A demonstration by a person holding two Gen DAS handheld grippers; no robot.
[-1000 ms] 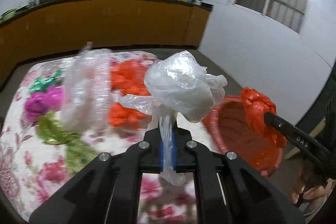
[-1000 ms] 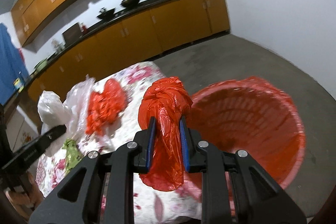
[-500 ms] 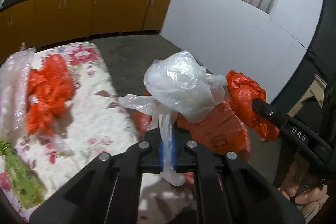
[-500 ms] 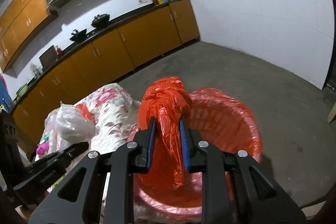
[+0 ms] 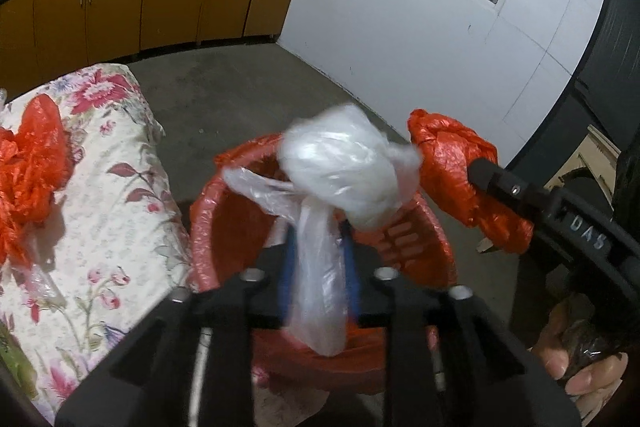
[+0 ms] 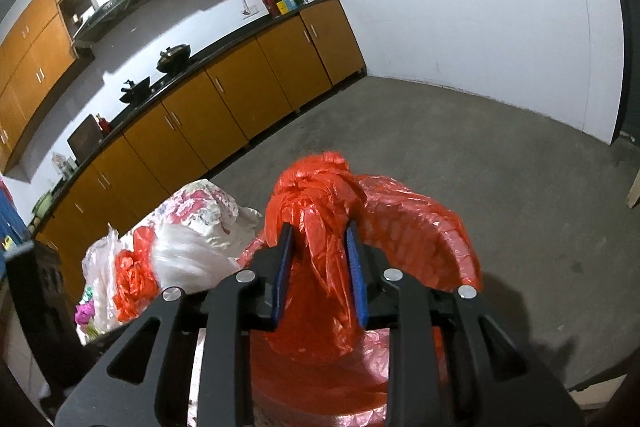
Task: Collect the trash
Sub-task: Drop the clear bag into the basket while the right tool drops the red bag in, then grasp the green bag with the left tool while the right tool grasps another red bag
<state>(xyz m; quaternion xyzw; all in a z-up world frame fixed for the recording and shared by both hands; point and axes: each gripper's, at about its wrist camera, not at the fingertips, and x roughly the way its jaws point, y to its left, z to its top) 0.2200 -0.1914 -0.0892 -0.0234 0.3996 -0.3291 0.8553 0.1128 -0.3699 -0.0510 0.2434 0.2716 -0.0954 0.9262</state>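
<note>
Landmark: red basket (image 5: 204,227), lined with red plastic, standing on the floor against the edge of the flower-print surface (image 5: 120,195).

1. Left tongs (image 5: 318,259). Your blue pads have spread apart from the tail of the white plastic bag (image 5: 348,167); the bag is blurred and sits between them without being pinched, directly above the basket mouth. Judgement: you are letting it go here so that it falls inside.

2. Right tongs (image 6: 320,267). The gap between your pads is wide, with the knotted red bag (image 6: 316,211) lying loosely in it, also over the basket, toward its far-right rim in the left view. Whether any pinch remains on the film I cannot tell for certain; the grip looks released. Judgement: held above the opening for the same reason, a drop into the bin.

3. Basket contents. Only its ribbed wall and liner show; nothing else can be made out inside.

4. Remaining trash, left of the basket on the surface: crumpled red plastic (image 5: 28,163), a clear bag (image 6: 100,259), and green and magenta scraps (image 6: 84,315). Judgement: collection is partly done.
</note>
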